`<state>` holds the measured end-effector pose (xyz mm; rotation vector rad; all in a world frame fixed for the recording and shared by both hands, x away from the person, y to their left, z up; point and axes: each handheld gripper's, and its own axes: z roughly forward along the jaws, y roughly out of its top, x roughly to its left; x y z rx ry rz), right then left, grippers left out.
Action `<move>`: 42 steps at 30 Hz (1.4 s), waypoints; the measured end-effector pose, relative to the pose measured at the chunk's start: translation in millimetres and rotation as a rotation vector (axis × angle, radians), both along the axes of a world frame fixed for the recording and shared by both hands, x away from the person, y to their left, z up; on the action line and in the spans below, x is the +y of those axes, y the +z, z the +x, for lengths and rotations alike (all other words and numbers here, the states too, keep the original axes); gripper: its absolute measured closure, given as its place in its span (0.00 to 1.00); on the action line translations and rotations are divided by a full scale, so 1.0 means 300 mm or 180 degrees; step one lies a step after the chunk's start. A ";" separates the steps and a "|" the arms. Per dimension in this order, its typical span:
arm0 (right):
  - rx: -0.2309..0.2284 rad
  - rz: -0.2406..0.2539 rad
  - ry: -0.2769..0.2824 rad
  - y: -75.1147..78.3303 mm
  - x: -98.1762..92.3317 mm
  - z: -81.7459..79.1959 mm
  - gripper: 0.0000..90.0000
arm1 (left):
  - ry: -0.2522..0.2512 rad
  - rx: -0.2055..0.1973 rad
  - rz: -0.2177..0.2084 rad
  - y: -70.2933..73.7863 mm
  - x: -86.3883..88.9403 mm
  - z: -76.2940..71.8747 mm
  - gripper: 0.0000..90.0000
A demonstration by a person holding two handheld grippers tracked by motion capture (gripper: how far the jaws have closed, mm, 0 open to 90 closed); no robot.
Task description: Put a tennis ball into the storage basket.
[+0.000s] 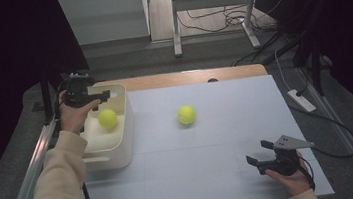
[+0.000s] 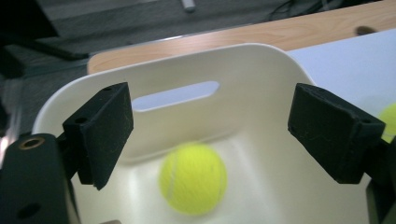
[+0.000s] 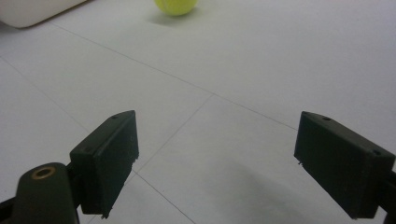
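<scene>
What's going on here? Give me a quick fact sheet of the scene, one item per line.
Work in hand: putting tennis balls into a bin
White bin: at the table's left edge
Ball in bin: lies inside, clear of the jaws
Ball on table: loose on the white surface
Left gripper: above the bin, jaws open, empty
Right gripper: low over the table's near right, jaws open, empty

You find no readable text, label, brand or number on anything here.
</scene>
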<state>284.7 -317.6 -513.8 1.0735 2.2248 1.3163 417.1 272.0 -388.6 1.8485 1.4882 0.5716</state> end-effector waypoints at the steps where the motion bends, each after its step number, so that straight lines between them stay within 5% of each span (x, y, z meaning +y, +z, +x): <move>1: 0.0002 0.0005 0.0001 0.000 0.000 0.000 0.15 | -0.0030 -0.0018 -0.0016 0.003 -0.001 -0.005 0.16; 5: -0.0001 0.0010 -0.0014 0.000 0.000 0.005 0.15 | -0.0235 -0.0076 -0.0098 0.022 -0.016 -0.034 0.16; 25: -0.0023 0.0023 0.0000 0.006 0.009 0.019 0.15 | -0.0761 -0.0397 -0.0381 0.055 -0.109 -0.163 0.17; 42: -0.0019 0.0006 0.0012 0.006 0.011 0.016 0.15 | -0.1004 -0.0410 -0.0429 0.047 -0.181 -0.199 0.17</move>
